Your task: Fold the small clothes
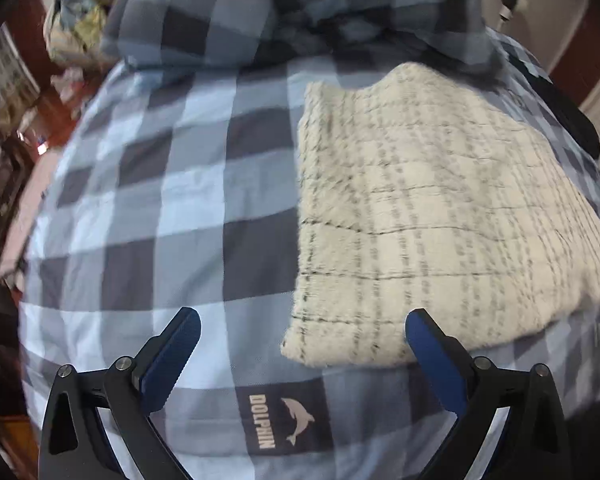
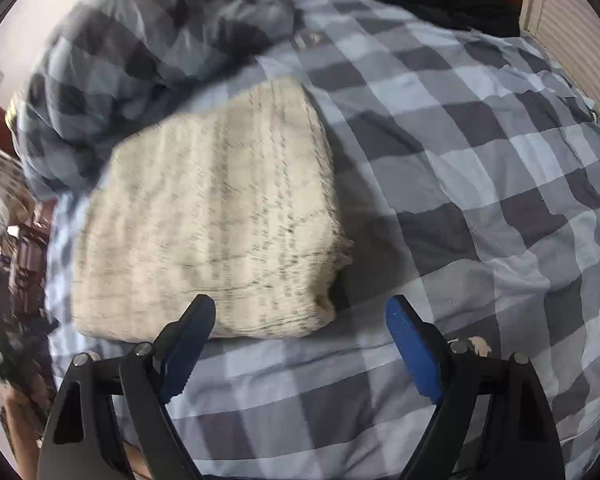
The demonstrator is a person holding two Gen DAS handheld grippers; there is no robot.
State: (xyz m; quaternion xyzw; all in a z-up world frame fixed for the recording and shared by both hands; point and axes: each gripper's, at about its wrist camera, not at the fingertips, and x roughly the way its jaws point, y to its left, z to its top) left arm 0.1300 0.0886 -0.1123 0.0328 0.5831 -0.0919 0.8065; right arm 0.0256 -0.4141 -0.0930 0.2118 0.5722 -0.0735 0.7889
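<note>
Hovering with jaws spread wide and empty — left gripper (image 1: 302, 330) and right gripper (image 2: 300, 314) over the checked bedcover (image 1: 172, 200). Just beyond the fingertips, folded cream knit garment (image 2: 208, 216) flat on it — farther back, bunched checked duvet (image 2: 140, 40).

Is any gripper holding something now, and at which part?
Nothing is held. The left gripper and right gripper are both open above the bed, near the folded cloth.

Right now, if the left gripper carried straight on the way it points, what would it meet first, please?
Probably the near left corner of the cream knitted garment, or the checked bedcover beside it; depth is unclear. The left gripper jaws are open.
</note>
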